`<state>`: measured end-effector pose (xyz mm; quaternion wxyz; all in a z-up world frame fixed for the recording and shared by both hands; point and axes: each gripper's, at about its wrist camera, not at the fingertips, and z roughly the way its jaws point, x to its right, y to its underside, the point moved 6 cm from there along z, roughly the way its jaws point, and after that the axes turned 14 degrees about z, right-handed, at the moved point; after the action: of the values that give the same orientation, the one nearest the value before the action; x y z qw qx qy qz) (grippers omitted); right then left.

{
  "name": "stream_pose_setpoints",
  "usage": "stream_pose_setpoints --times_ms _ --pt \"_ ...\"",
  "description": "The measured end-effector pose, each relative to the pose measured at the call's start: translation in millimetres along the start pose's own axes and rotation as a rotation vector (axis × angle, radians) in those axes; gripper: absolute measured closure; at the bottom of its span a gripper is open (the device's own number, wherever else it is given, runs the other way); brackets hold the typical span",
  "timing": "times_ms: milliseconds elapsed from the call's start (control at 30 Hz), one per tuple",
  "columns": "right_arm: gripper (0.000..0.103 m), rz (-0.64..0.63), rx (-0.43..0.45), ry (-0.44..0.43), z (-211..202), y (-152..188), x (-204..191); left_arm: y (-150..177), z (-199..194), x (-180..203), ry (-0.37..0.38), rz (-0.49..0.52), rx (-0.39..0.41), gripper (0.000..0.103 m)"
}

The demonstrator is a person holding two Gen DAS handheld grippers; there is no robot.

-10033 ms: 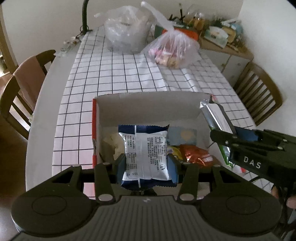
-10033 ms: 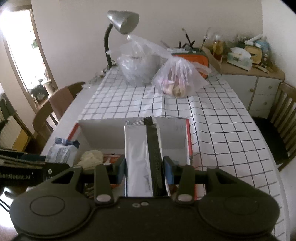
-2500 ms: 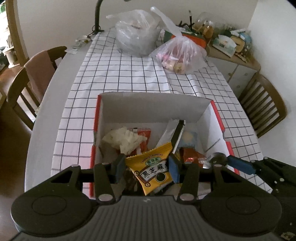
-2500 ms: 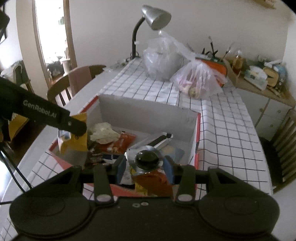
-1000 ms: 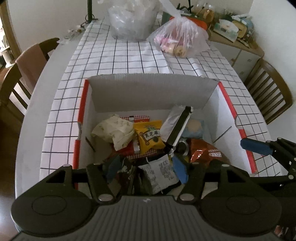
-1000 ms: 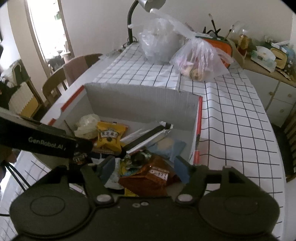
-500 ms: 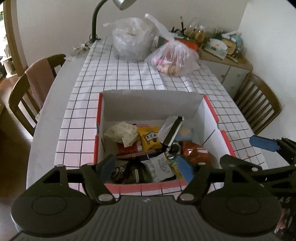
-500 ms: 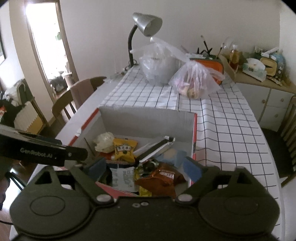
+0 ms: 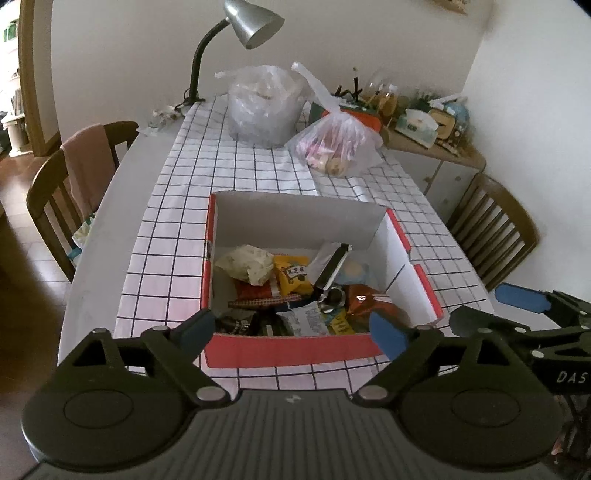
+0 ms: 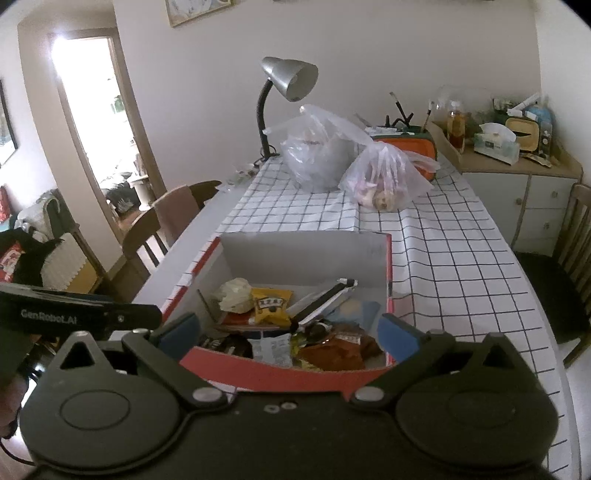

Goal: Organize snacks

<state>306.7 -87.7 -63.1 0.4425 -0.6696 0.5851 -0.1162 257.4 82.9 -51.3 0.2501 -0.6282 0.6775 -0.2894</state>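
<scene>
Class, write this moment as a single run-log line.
left gripper: opening, empty | right gripper: opening, empty | snacks: in box

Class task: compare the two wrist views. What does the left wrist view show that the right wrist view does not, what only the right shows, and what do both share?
Only the left wrist view shows the chair on the table's right side in full. Only the right wrist view shows the bright doorway and a framed picture on the wall. Both show the red box of snacks, the yellow packet, the desk lamp and two plastic bags. The left gripper and right gripper are opening, nothing between their jaws.
</scene>
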Motion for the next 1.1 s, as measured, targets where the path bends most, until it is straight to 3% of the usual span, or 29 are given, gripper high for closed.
stream_pose_setpoints --times_ms 567,1100 --pt "0.0 -0.004 0.055 -0.005 -31 1 -10 5 -37 15 -0.084 0.035 0.031 0.007" --pt "0.0 -0.006 0.043 -0.018 -39 3 -9 7 -42 25 -0.101 0.038 0.03 0.007"
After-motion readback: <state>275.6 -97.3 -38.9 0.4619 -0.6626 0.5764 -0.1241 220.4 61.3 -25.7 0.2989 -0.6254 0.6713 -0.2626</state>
